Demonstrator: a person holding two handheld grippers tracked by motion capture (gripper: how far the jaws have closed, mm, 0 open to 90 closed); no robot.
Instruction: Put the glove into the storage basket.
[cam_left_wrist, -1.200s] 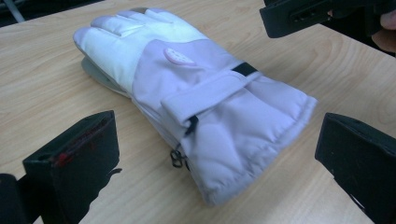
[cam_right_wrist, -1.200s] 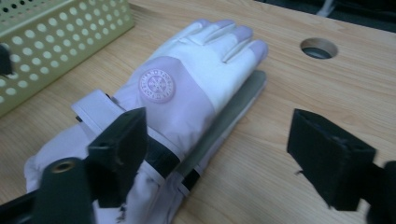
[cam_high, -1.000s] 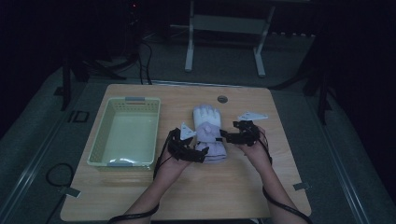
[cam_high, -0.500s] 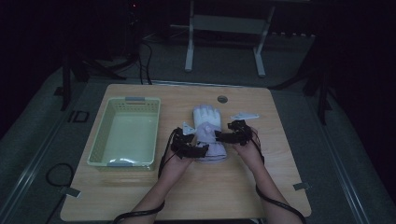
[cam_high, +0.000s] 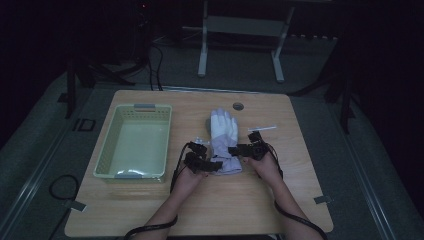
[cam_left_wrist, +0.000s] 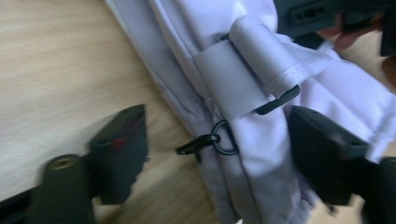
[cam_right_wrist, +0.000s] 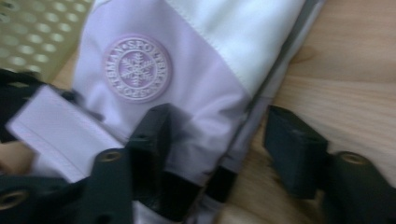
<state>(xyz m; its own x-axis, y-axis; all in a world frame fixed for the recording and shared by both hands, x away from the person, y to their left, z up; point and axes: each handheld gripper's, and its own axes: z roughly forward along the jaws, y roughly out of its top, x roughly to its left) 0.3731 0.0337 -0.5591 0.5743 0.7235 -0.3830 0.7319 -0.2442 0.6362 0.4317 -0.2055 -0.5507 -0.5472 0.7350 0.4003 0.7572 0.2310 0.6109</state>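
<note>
A white and lavender ski glove lies flat mid-table, fingers pointing away from me. My left gripper is at the left side of its cuff and my right gripper at the right side. In the left gripper view the jaws have just been closing around the cuff's edge with its black clip. One pad rests on the fabric, the other stands apart on the wood. In the right gripper view the jaws have just been closing astride the glove's other edge, with a gap at the outer pad.
A pale green perforated basket stands on the table's left half, close beside the left hand. A thin white item lies right of the glove. A round cable hole sits near the far edge.
Both hands have sunk toward the table onto the glove's cuff end. Both pairs of jaws stand narrower than before. The glove has not moved.
</note>
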